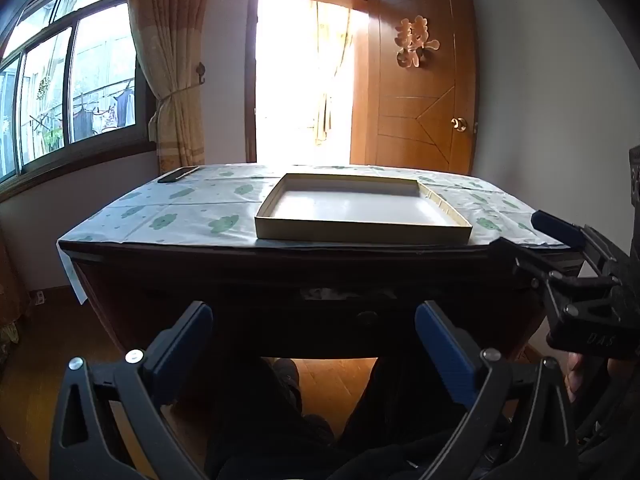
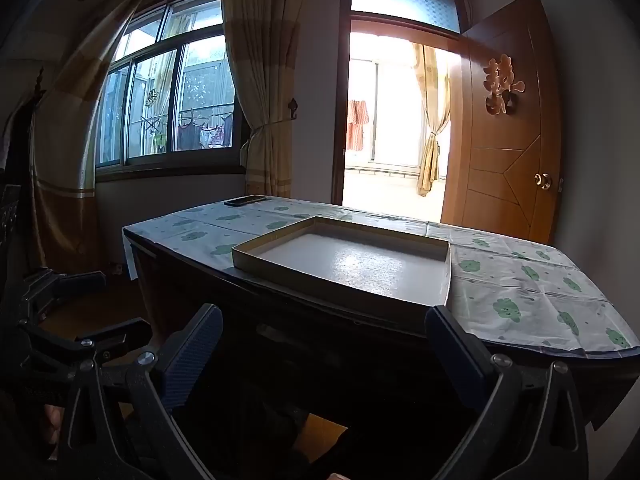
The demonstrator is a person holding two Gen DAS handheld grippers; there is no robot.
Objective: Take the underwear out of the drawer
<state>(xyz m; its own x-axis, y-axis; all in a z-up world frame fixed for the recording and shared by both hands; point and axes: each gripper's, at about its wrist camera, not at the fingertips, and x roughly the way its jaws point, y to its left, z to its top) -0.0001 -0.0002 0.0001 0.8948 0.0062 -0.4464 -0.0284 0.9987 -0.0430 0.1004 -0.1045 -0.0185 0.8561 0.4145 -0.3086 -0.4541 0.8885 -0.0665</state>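
Nothing of the task seems done yet: both the left gripper [image 1: 314, 344] and the right gripper [image 2: 324, 350] stand wide open and hold nothing. The drawer [image 1: 340, 318], straight ahead of the left gripper's fingers, looks almost shut; underwear is not visible. Only the left view shows its round knob [image 1: 367, 317]; in the right view this front is too dark.

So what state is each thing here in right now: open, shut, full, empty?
Left gripper: fingers wide open, holding nothing.
Right gripper: fingers wide open, holding nothing.
Drawer: nearly shut, a thin gap at its top.
Shallow box: on the table, empty.
Door: open.
Curtain: tied back.
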